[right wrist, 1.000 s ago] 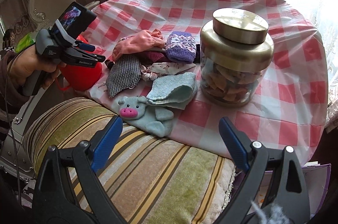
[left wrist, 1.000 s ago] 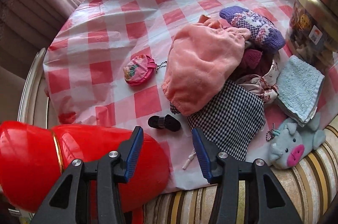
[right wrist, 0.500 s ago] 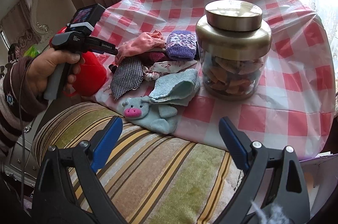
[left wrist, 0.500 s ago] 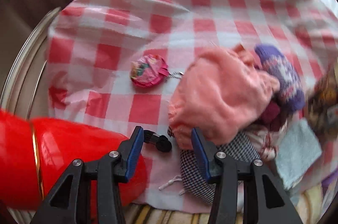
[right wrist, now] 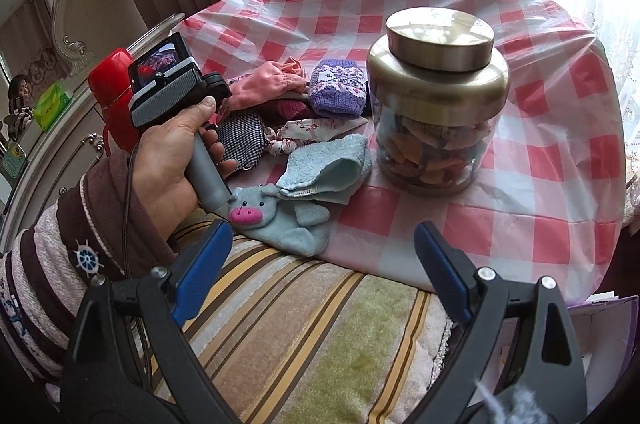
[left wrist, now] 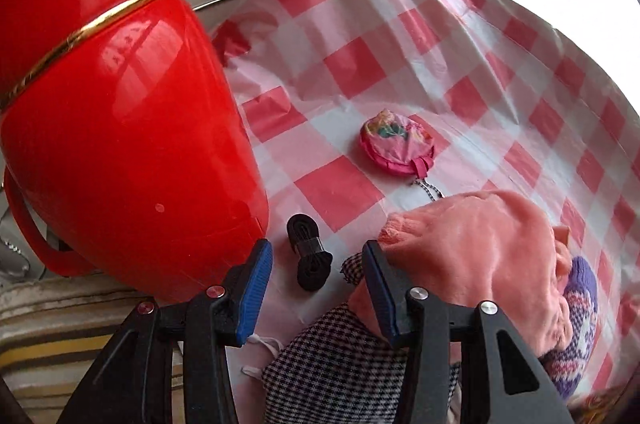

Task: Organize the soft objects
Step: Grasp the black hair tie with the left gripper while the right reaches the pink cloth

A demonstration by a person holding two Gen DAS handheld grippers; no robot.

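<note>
Daylight from a curtained window falls on a tabletop (right wrist: 540,224) under a red-and-white checked plastic cloth, with a striped cushion (right wrist: 320,336) at its near edge. Soft things lie heaped on the cloth left of a gold-lidded glass jar (right wrist: 436,103): a pink fleece piece (left wrist: 480,248), a houndstooth cloth (left wrist: 344,356), a purple knitted sock (right wrist: 340,87), a pale blue towel (right wrist: 328,167) and a grey pig toy (right wrist: 276,220) hanging over the table's edge.

In the right wrist view the person's left hand (right wrist: 172,163), in a striped sleeve, grips the handle of its tool low beside the pile, wrist bent so the tool points down at the cloth. The left tongs (left wrist: 316,284) stand partly spread and empty above a small black bundle (left wrist: 308,252); one finger lies against the edge of the fleece, and a red thermos (left wrist: 120,127) is just beside the other.

The right tongs (right wrist: 320,264) hover spread wide over the cushion, gripping nothing. A round pink pouch (left wrist: 396,143) lies apart.
</note>
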